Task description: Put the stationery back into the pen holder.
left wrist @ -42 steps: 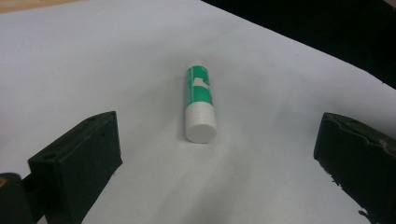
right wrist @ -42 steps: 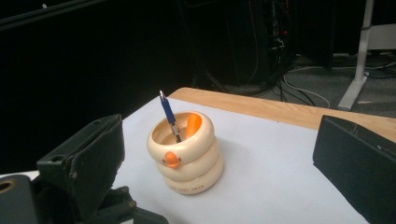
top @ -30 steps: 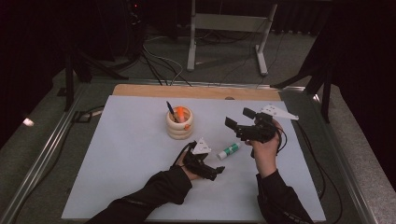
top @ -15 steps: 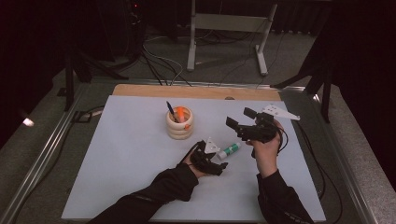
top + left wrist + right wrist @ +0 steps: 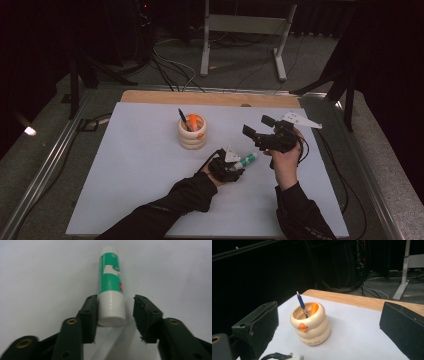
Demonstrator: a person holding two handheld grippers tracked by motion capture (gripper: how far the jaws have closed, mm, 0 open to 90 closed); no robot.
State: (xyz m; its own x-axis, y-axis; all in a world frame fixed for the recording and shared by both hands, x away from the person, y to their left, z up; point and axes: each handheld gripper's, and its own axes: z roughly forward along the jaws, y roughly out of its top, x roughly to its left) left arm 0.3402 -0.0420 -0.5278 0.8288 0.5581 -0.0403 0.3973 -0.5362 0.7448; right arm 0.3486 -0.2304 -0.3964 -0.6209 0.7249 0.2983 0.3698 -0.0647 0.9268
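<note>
A green and white glue stick (image 5: 111, 287) lies on the white sheet (image 5: 140, 165), seen just right of my left hand as the glue stick (image 5: 246, 161). My left gripper (image 5: 235, 167) is low on the sheet with the stick's white end between its jaws. Its jaws have just been closing. In the left gripper view the left pad (image 5: 90, 315) touches the stick, while a gap remains at the right pad (image 5: 145, 315). My right gripper (image 5: 257, 126) is held above the sheet, open and with nothing in it, pointing at the cream ringed cup (image 5: 310, 327).
The ringed cup (image 5: 192, 135) stands mid-sheet and holds a blue pen (image 5: 301, 303) and an orange item (image 5: 314, 308). A wooden strip (image 5: 210, 98) runs along the far table edge. Cables and a metal stand (image 5: 240, 30) lie beyond it.
My left gripper has slid right along the sheet until its jaws flank the glue stick, and the jaws have narrowed. The right gripper has kept still.
</note>
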